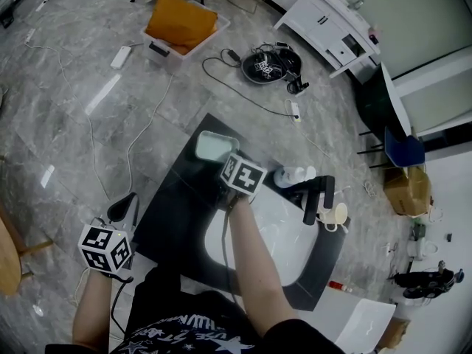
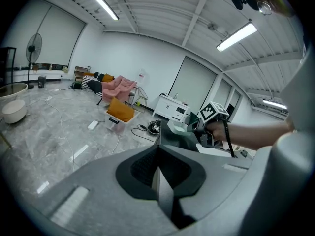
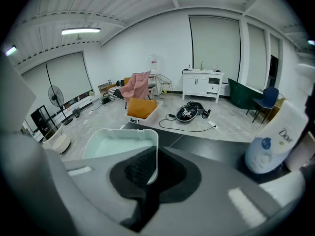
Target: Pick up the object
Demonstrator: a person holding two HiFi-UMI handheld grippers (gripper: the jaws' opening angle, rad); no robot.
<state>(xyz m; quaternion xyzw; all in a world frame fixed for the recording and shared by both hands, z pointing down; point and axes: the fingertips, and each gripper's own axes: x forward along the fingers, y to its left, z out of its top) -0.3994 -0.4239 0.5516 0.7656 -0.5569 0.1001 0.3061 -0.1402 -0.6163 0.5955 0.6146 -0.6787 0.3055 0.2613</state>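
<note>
The dark worktop (image 1: 175,214) carries a pale mint rectangular plastic tub (image 3: 115,144) at its far corner, my right claw (image 3: 152,173) pinching its near wall, judged ready for lifting, my left claw (image 2: 158,178) closed, empty, held clear alongside.

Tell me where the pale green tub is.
The tub is at the black counter's far left corner in the head view, rim pinched by the right gripper.
</note>
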